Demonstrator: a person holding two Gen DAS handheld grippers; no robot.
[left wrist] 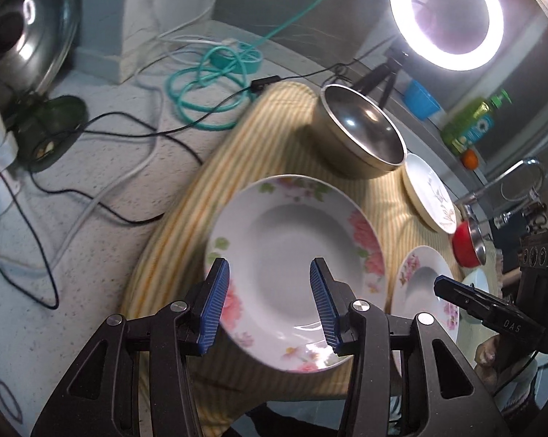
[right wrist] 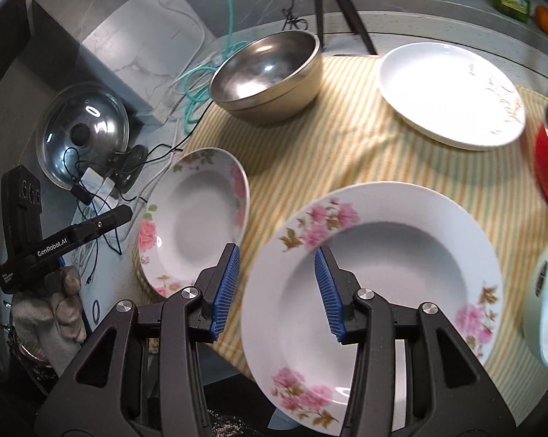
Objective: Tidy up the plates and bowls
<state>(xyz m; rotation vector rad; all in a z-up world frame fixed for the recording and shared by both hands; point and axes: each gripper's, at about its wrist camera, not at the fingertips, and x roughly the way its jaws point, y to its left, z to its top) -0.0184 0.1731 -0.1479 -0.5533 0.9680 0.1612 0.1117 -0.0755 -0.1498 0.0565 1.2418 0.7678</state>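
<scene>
Two deep floral plates lie on a yellow striped cloth [right wrist: 347, 145]. In the left wrist view my left gripper [left wrist: 268, 266] is open over the rose plate [left wrist: 296, 240]; one blue pad is at its left rim, the other over its well, and neither presses. In the right wrist view my right gripper [right wrist: 277, 249] is open astride the left rim of the pink-flowered plate [right wrist: 383, 291], without pressing it. A steel bowl [right wrist: 266, 73] and a white twig-patterned plate [right wrist: 452, 94] sit at the back. A red bowl [right wrist: 547, 171] stands at the right.
A pale blue bowl [right wrist: 547, 298] is at the right edge. Left of the cloth are a pot lid [right wrist: 82, 134] and tangled cables [left wrist: 201, 98]. A ring light [left wrist: 447, 14] on a tripod, a blue tub [left wrist: 421, 100] and a green soap bottle [left wrist: 467, 123] stand behind.
</scene>
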